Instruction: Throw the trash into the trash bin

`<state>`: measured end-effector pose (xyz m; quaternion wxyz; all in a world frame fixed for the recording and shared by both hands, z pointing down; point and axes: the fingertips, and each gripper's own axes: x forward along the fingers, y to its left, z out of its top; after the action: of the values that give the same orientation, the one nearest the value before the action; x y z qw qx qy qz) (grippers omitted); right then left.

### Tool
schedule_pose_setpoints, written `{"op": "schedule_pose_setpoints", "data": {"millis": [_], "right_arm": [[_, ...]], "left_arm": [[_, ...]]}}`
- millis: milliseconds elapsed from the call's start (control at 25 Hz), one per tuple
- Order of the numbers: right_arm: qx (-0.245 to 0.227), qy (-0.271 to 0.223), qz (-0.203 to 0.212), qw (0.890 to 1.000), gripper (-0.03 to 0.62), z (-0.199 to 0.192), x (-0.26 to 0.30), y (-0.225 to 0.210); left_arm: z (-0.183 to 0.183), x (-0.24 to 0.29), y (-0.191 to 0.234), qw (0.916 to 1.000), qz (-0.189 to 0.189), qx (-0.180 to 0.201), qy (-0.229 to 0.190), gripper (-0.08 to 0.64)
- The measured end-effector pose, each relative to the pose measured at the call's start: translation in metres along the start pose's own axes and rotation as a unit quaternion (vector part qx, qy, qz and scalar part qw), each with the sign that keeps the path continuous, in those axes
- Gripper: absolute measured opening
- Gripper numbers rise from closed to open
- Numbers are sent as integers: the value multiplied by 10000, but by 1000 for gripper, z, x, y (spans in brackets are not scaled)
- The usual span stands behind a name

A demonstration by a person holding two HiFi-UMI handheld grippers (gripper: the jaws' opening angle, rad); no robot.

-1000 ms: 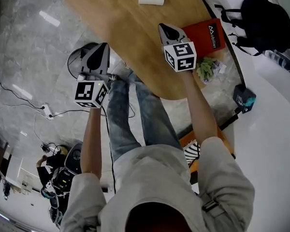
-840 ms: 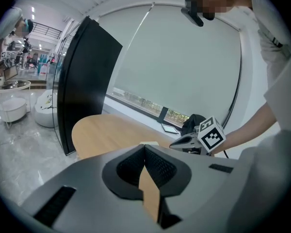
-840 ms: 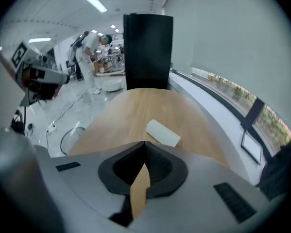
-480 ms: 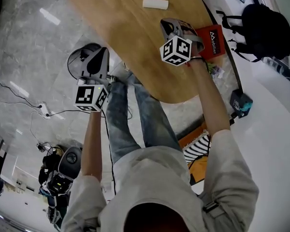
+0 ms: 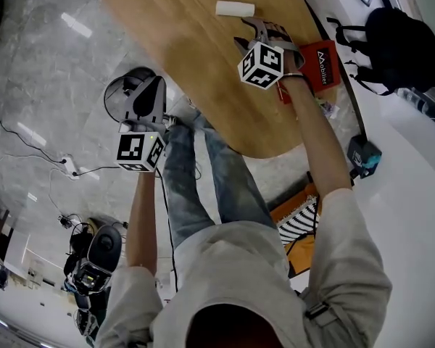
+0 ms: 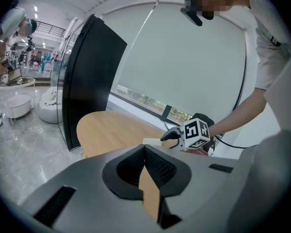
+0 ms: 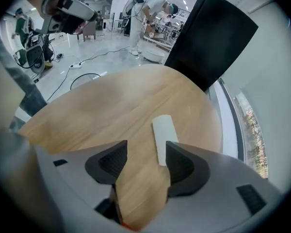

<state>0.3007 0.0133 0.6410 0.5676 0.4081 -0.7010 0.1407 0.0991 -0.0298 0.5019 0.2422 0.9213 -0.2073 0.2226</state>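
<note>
While the left hand-held gripper (image 5: 156, 82) waits over the floor beside the desk (image 5: 181, 49), the head view shows the right hand-held gripper (image 5: 255, 33) pitched down toward the white roll of trash (image 5: 235, 8) lying on the wood. The left gripper view shows its jaws clenched and empty. In the right gripper view, the jaws have just been opening and hold nothing, likely readied to take the roll just ahead.

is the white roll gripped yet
No, the right hand-held gripper has just been opening its jaws; the white roll lies on the table.
</note>
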Motion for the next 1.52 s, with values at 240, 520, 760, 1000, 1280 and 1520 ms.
{"op": "schedule_pose_setpoints", "data": {"millis": [240, 520, 760, 1000, 1280, 1520], "right_arm": [[-28, 151, 107, 9998, 262, -4, 27, -31], [-148, 413, 485, 9979, 262, -10, 51, -47], [-105, 480, 833, 9953, 228, -12, 57, -44], [-86, 391, 784, 9961, 178, -11, 54, -41], [424, 40, 438, 9981, 170, 3, 32, -38], [1515, -459, 183, 9872, 160, 16, -4, -6]], "left_arm": [[1, 15, 0, 9999, -10, -1, 115, 18], [3, 27, -4, 9998, -65, 2, 201, 18], [6, 32, -3, 9997, -67, 42, 240, 18], [7, 33, -1, 9997, -67, 49, 251, 18], [7, 26, -2, 9997, -82, 41, 204, 18], [10, 17, 1, 9999, -52, 27, 105, 18]]}}
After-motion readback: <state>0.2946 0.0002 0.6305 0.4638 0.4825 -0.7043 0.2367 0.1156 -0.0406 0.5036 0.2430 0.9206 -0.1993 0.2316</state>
